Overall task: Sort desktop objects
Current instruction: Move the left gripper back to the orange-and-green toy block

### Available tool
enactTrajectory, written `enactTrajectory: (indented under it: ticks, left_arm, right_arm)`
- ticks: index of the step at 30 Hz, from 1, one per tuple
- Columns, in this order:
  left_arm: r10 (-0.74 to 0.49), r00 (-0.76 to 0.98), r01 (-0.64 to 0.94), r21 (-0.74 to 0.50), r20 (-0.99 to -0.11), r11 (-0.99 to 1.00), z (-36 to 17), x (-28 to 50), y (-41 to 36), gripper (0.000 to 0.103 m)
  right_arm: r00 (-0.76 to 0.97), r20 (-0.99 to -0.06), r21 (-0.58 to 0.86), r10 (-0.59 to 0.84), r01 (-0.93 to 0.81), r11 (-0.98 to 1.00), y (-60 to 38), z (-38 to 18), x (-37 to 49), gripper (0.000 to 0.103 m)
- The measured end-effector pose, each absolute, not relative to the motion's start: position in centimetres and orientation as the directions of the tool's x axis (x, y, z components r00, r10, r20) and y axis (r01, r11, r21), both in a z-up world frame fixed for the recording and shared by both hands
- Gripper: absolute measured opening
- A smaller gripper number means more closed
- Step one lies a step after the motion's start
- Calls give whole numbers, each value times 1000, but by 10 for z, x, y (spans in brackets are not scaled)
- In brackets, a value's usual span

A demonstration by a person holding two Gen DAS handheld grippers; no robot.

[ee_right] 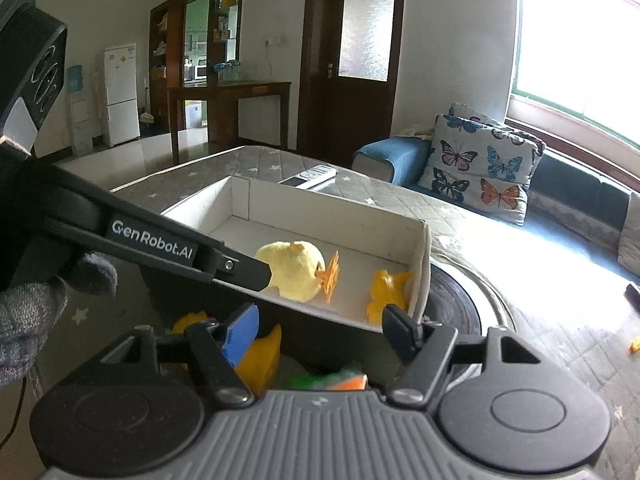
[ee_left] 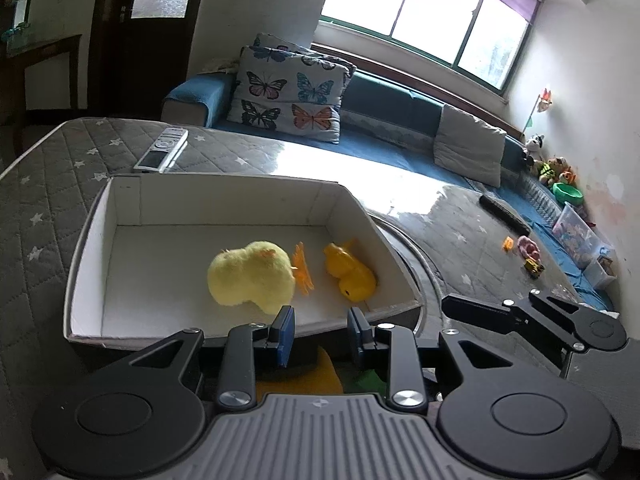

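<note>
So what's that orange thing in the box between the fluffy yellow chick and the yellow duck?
A small orange plastic toy stands between the plush chick and the rubber duck, touching the chick. Both wrist views show it.

Living room: bright window point(ee_left: 432, 12) over blue sofa point(ee_left: 384, 120) with butterfly cushions point(ee_left: 288, 92), dark wood door point(ee_right: 352, 52), white fridge point(ee_right: 120, 92), white walls.

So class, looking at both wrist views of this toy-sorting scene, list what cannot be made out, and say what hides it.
1. Left wrist view: the yellow object below the left gripper is mostly hidden by the gripper body.
2. Right wrist view: the green and orange item under the right gripper is blurred and partly covered.
3. Left wrist view: the small toys far across the table are too small to identify.
</note>
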State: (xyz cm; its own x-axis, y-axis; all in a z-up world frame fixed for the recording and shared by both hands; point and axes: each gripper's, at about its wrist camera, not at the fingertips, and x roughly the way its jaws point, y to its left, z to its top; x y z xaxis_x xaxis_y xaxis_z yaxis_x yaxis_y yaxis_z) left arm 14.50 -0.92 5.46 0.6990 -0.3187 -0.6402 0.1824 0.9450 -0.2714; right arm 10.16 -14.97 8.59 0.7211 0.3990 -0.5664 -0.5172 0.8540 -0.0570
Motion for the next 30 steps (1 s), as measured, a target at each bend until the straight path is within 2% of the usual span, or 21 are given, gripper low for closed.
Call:
enactTrajectory:
  ticks: [30]
  left_arm:
    - [-419, 603, 312, -282, -679, 907, 27, 116, -54, 32]
  right_arm:
    - [678, -644, -22, 355, -480, 877, -176, 38, 82, 69]
